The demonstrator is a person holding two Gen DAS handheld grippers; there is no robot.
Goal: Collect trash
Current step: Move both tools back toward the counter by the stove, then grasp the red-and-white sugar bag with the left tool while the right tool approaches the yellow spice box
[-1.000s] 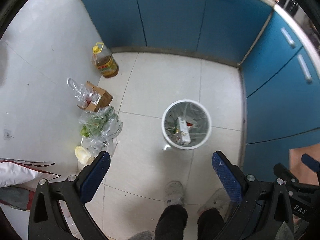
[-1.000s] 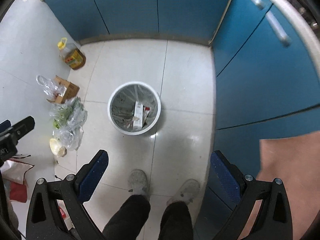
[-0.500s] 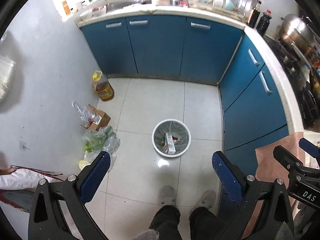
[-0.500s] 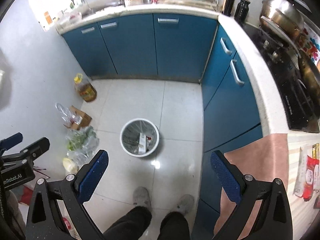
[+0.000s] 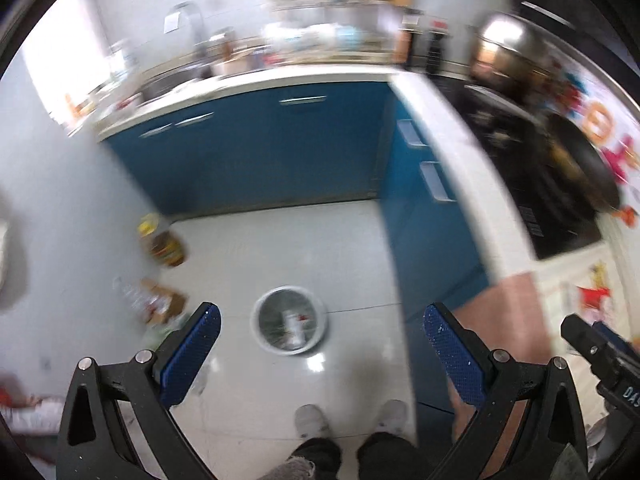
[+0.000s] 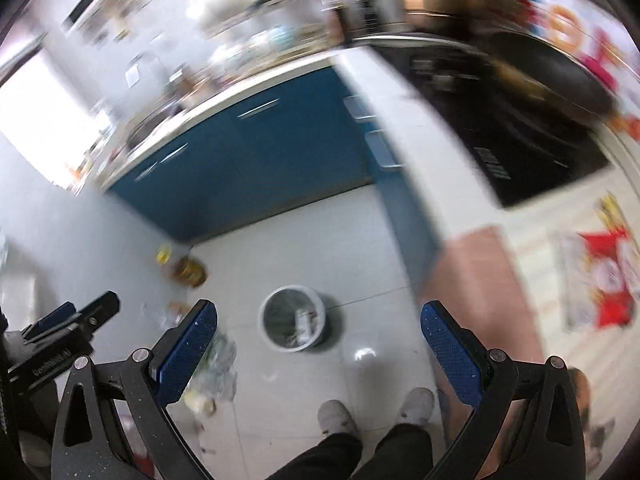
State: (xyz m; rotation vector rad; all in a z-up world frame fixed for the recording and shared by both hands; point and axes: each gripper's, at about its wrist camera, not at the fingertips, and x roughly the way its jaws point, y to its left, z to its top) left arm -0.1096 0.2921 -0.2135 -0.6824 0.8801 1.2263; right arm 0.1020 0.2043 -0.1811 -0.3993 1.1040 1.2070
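Observation:
A white round trash bin point(image 5: 289, 326) stands on the tiled floor far below, with a carton and scraps inside; it also shows in the right wrist view point(image 6: 293, 318). My left gripper point(image 5: 320, 354) is open and empty, high above the bin. My right gripper point(image 6: 318, 350) is open and empty, also high above the floor. A red and white wrapper point(image 6: 608, 280) lies on the counter at the right. Both views are blurred.
Blue cabinets point(image 5: 260, 152) line the back and right. An oil bottle point(image 5: 162, 242), a cardboard box point(image 5: 164, 304) and plastic bags point(image 6: 218, 364) lie along the left wall. A black stove with a pan point(image 6: 532, 120) sits on the right counter. My feet point(image 5: 348, 420) are below.
Both grippers have risen and tilted up, so the bin looks smaller and the counter, stove and wrapper have come into view. Both stay open and empty.

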